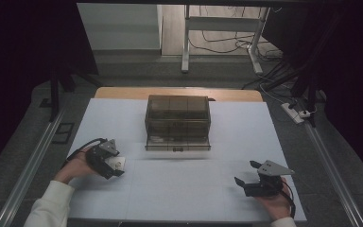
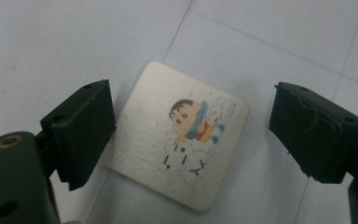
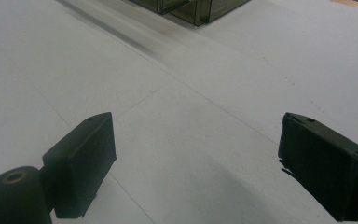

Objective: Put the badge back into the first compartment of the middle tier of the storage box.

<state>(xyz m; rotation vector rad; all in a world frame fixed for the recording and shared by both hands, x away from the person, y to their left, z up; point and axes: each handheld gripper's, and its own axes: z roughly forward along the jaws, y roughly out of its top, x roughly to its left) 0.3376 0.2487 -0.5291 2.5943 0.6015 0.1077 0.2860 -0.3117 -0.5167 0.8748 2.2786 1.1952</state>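
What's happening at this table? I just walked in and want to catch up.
A person holds a gripper in each hand. The left gripper hangs over a square cartoon coaster lying flat on the white table, jaws apart on either side, not gripping it. The right gripper rests open, holding nothing. A smoky plastic drawer box stands mid-table.

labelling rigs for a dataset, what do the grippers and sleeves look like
Both the left gripper and the right gripper are black with two blocky jaws. A grey three-cornered plate tops the right one; black cables trail from each. Sleeves are white.
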